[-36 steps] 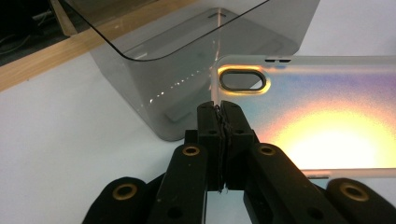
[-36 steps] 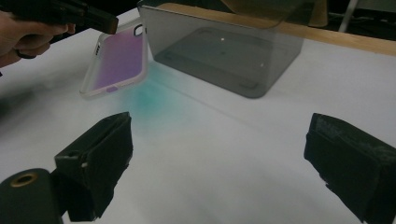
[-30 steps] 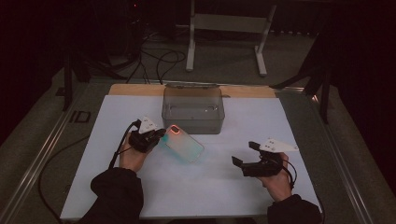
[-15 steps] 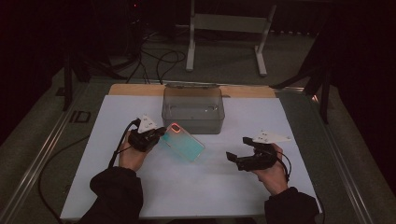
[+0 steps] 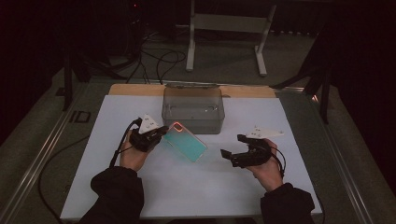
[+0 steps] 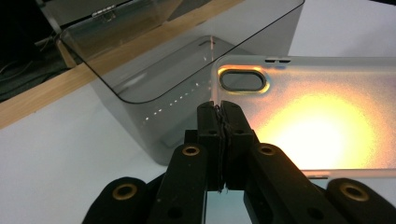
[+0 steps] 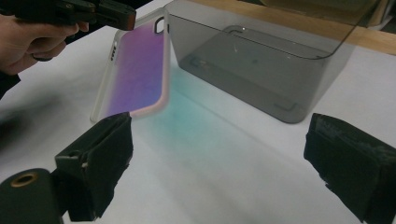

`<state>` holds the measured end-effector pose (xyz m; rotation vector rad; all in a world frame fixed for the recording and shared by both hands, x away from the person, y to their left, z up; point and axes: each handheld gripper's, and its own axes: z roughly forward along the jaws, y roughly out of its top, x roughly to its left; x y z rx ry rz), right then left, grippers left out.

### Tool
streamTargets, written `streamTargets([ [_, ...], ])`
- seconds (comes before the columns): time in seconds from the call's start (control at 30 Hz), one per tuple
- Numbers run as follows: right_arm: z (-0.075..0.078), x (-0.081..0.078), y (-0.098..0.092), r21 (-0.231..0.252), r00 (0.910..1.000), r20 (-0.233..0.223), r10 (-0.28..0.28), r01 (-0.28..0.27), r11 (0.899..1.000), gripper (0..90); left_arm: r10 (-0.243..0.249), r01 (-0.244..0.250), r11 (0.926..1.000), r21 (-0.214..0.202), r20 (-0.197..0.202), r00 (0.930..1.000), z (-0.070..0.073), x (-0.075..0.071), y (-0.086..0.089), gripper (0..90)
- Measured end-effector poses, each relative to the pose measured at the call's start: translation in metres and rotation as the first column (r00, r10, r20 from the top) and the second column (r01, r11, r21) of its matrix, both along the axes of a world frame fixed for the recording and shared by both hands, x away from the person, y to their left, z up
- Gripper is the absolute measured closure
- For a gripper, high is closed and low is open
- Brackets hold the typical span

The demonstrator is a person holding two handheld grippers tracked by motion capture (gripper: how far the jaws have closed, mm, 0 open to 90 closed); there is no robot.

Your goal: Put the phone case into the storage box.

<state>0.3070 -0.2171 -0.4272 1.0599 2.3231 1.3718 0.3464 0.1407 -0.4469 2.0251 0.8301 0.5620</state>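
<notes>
Iridescent plastic: a translucent phone case [image 5: 186,143], teal in the high view, violet in the right gripper view [image 7: 137,70], amber-lit in the left gripper view [image 6: 308,116]. It hangs in the air, tilted, clear of the white table sheet [image 5: 187,186], casting a teal smear of light on the sheet beneath it.

Left gripper [image 5: 158,134]: jaws closed tight on the case's edge near the camera-cutout corner. In the left gripper view the two black pads [image 6: 209,122] meet with the thin rim pinched between them [image 6: 219,114]. Left hand [image 5: 133,156] sits at the left of the table, cable trailing off toward the table's left side.

Right gripper [image 5: 229,155]: jaws wide apart, nothing between them. In its own view the two pads stand at either side of the frame [image 7: 219,154], with bare sheet in the gap. It points toward the case's lower end and sits near it, apart from it. Right hand [image 5: 266,168] is low on the right side of the table.

Smoky grey transparent box [image 5: 193,108]: open-topped, standing on the sheet just behind the case, toward the far edge. Case's upper corner is close to the box's front wall; contact cannot be told. A wooden strip [image 5: 252,91] runs along the table's far edge behind the box.
</notes>
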Motion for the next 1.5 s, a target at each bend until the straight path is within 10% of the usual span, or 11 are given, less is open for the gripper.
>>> streamTargets([
  [1.1,0.007,0.022,0.058,0.015,0.9830,-0.142,0.116,-0.115,0.993,15.1,-0.079,0.081,0.9965,-0.021,0.071,0.9943,0.021,-0.015,-0.020,88.8],
  [1.5,0.005,0.026,0.060,0.097,0.9461,-0.247,0.209,-0.191,0.977,53.3,-0.103,0.107,0.9937,-0.034,0.103,0.9894,0.023,-0.017,-0.024,88.7],
])
